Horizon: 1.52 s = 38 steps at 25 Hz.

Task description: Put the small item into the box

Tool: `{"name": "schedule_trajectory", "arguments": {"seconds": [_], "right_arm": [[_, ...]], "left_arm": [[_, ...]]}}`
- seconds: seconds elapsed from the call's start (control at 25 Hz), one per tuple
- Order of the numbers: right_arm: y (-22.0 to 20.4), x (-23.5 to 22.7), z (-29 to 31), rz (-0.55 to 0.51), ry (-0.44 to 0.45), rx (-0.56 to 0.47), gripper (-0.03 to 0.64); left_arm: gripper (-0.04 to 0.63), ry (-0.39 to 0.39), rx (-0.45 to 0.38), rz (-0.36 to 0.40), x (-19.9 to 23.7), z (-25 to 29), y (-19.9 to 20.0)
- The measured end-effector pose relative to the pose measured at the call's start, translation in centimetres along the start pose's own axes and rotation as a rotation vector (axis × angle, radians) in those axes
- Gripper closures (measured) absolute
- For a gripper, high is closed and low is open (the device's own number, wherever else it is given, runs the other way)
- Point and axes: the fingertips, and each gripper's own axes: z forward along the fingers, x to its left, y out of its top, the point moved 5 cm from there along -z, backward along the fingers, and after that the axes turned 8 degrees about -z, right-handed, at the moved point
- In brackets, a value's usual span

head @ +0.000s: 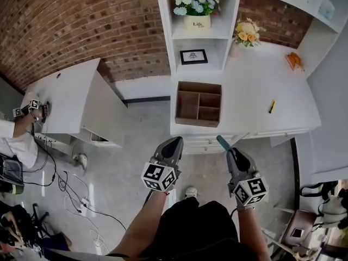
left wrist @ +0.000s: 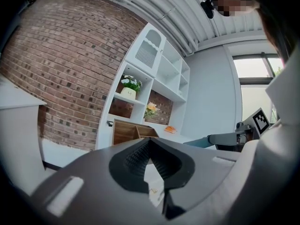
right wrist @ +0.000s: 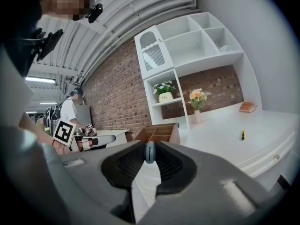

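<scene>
White pot (head: 197, 22) reads "Life"; R tool (head: 232, 151) grips teal item (head: 223, 142).

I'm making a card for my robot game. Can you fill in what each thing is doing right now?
left gripper: shut, nothing in it
right gripper: shut on the small blue item
box: wooden, open top, three compartments, looks empty, on the white counter
yellow item: lies on the counter, right of the box
task: small blue item not yet in the box
</scene>
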Motion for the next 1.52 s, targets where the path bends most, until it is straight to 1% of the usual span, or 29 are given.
{"name": "schedule_trajectory", "arguments": {"seconds": [0.24, 0.44, 0.6, 0.76, 1.08, 1.24, 1.52], "right_arm": [[0.6, -1.1, 2.4, -0.010, 0.021, 0.005, 0.551], [1.1, -2.6, 5.4, -0.012, 0.055, -0.006, 0.551], [1.6, -3.5, 8.3, -0.021, 0.105, -0.001, 0.551], [2.0, -4.3, 11.3, -0.057, 0.156, 0.029, 0.551], [0.0, -4.7, 14.7, -0.150, 0.250, 0.134, 0.551], [-0.5, -4.6, 15.8, -0.195, 0.277, 0.164, 0.551], [-1.0, -3.7, 16.8, -0.328, 0.313, 0.198, 0.551]], "left_arm": [[0.594, -0.001, -0.001, -0.004, 0.6, 1.3, 0.4], [0.594, 0.028, -0.008, -0.015, 1.9, 2.3, 0.3], [0.594, 0.063, -0.011, -0.020, 3.0, 3.2, 0.6], [0.594, 0.084, -0.021, -0.027, 3.8, 4.8, 1.3], [0.594, 0.126, -0.001, -0.046, 4.9, 6.6, 0.3], [0.594, 0.155, -0.004, -0.058, 5.4, 6.6, 0.2], [0.594, 0.184, -0.012, -0.060, 5.9, 6.5, 0.2]]}}
